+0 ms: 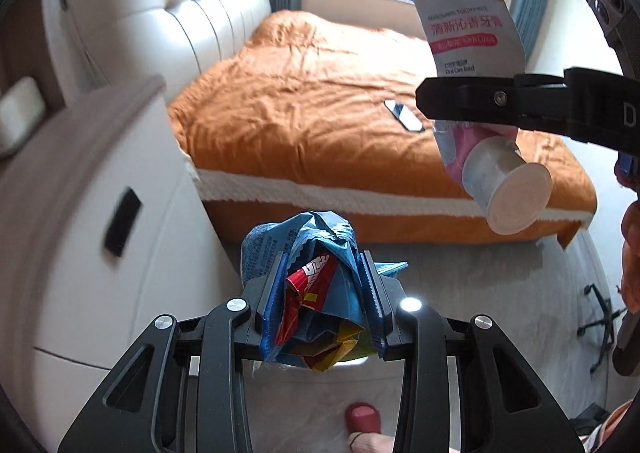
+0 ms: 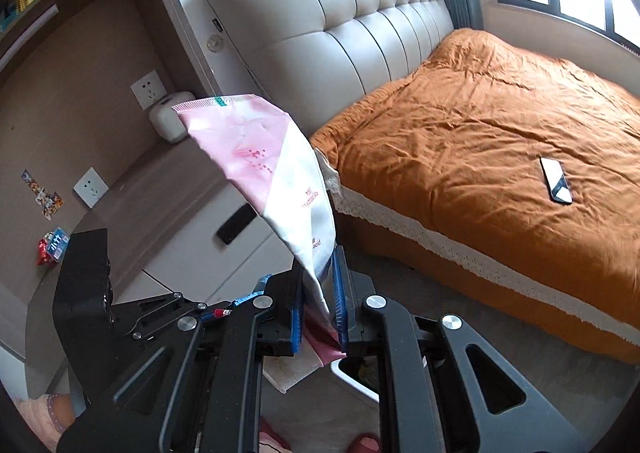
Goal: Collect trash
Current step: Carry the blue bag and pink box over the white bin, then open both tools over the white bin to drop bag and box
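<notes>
Blue crumpled wrappers (image 1: 316,281) are sitting pinched in the left tongs (image 1: 322,285); only there is the toothpaste tube (image 2: 280,189)'s cap showing, right tongs (image 2: 318,305) pinching it beside the orange bed (image 2: 500,141).

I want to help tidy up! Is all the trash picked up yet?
Nearly. The left tool holds crumpled snack wrappers, the right tool a toothpaste tube. Neither is binned yet. More wrappers wait on the desk.

One toothpaste tube (image 1: 460,33), perhaps two crumpled snack wrappers (image 1: 316,285), one phone (image 2: 556,180), one bed (image 2: 500,125), two grippers.
</notes>
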`<state>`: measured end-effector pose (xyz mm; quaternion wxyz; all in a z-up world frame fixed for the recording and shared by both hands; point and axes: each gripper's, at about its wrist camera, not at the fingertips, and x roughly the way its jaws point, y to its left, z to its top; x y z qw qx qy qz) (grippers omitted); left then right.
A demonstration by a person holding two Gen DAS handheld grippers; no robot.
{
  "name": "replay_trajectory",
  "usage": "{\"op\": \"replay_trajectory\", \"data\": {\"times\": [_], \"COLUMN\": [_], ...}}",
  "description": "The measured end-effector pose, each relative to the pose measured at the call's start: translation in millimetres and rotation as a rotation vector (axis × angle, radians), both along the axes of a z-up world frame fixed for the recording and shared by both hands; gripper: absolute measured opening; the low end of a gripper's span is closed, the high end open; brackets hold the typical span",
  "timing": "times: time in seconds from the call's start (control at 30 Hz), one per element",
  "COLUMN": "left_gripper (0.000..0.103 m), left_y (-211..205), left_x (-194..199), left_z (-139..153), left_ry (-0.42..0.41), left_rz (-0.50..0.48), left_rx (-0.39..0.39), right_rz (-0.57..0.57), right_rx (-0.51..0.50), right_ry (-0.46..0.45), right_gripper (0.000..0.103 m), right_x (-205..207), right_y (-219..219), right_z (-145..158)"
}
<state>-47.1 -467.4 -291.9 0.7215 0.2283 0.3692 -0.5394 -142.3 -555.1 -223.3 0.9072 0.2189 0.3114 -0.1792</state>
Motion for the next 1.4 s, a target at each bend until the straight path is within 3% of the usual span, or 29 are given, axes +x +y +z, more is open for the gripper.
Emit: {"op": "replay_trajectory", "data": {"times": [0.43, 0.47, 0.5, 0.53, 0.57, 0.67, 0.77, 0.97, 1.07, 1.4], "left_gripper": [0.039, 0.043, 0.058, 0.095, 0.098, 0.098, 0.098, 0.098, 0.098, 0.098], "left_y": [-56.7, -57.2, -58.7, -59.2, -59.2, -60.5, -57.3, -49.8, -46.5, -28.4], "left_x": [10.0, 9.4, 11.4, 10.7, 13.4, 19.7, 22.3, 31.3, 37.0, 45.3], "left_z": [-193.2, -204.7, -221.3, -230.6, -243.3, -273.7, -284.7, -283.7, -267.5, -169.1], "left_ry": [0.078, 0.075, 0.073, 0.075, 0.081, 0.066, 0.045, 0.071, 0.077, 0.072], "left_rz": [-0.109, -0.117, -0.131, -0.135, -0.133, -0.129, -0.124, -0.100, -0.090, -0.062], "left_rx": [0.142, 0.144, 0.138, 0.143, 0.127, 0.169, 0.191, 0.193, 0.180, 0.076], "right_rz": [0.061, 0.058, 0.051, 0.054, 0.041, 0.000, -0.025, -0.040, -0.038, -0.034], "right_rx": [0.129, 0.135, 0.147, 0.167, 0.167, 0.166, 0.188, 0.188, 0.185, 0.112], "right_ry": [0.123, 0.127, 0.121, 0.132, 0.144, 0.157, 0.208, 0.235, 0.254, 0.187], "right_gripper": [0.016, 0.020, 0.033, 0.077, 0.100, 0.099, 0.099, 0.099, 0.099, 0.099], "right_x": [48.1, 50.4, 51.6, 53.2, 52.7, 45.7, 42.4, 42.7, 44.7, 56.9], "right_y": [-51.9, -54.3, -57.4, -59.9, -61.0, -65.3, -68.2, -66.1, -63.0, -40.2], "right_z": [-209.5, -223.8, -241.2, -258.4, -268.4, -302.2, -330.4, -326.4, -312.9, -214.4]}}
